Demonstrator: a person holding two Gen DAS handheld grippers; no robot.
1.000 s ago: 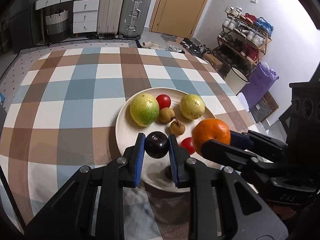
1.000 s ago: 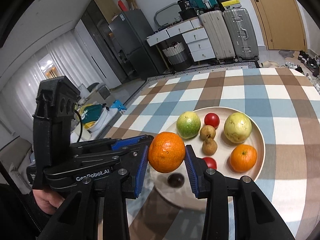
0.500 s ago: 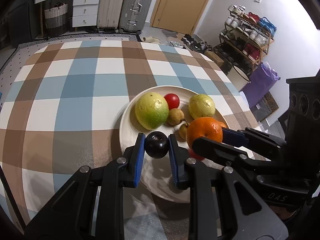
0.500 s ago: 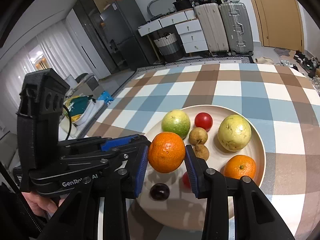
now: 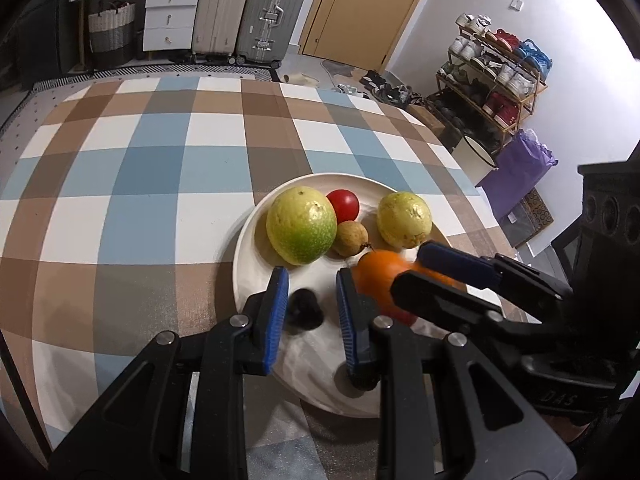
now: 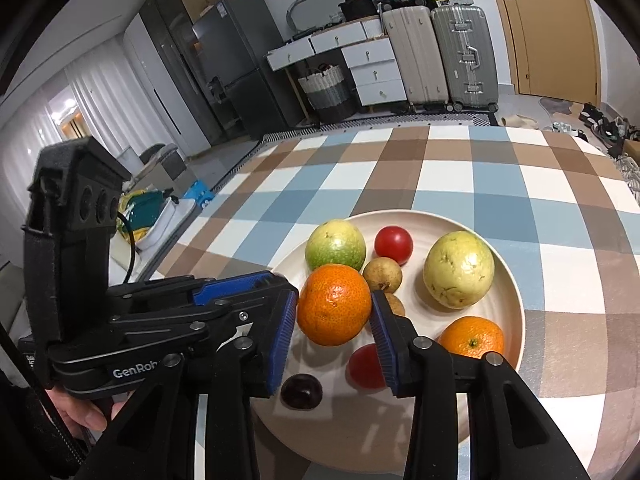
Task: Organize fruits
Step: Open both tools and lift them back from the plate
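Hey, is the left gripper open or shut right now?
Open. The left gripper has a clear gap on both sides of the small dark plum, which lies on the round cream plate.

Black tool (image 5: pixel 312 312), blue ribbed pads (image 5: pixel 276 312), silver screws

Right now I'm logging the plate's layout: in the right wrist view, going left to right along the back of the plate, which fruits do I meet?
Green-yellow guava → red tomato → pale yellow guava.
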